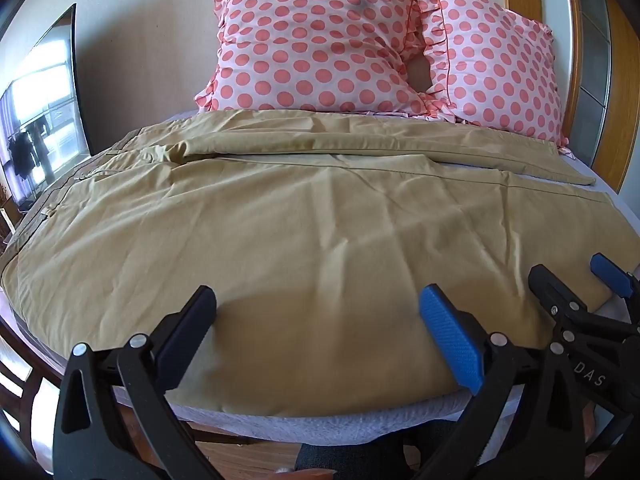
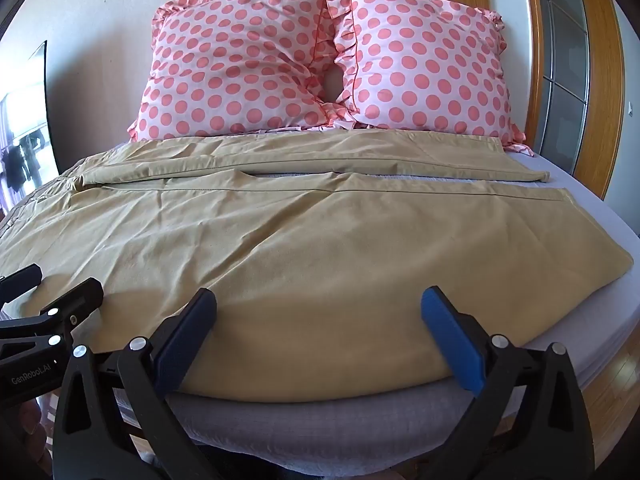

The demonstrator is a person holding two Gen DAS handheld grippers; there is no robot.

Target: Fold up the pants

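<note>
Here the tan pants [image 1: 304, 216] lie spread flat across the bed [image 2: 360, 412], waistband off to the left, both legs running right, the near leg directly ahead of both tongs. The left gripper [image 1: 316, 320] and the right gripper [image 2: 318, 320] hang side by side over that leg's near edge, jaws wide, holding nothing. To fold well, I'd judge each should pinch that edge cleanly, both layers, then lift together and carry it evenly onto the far leg below the spotted pillows [image 2: 320, 64], keeping seams aligned.
</note>
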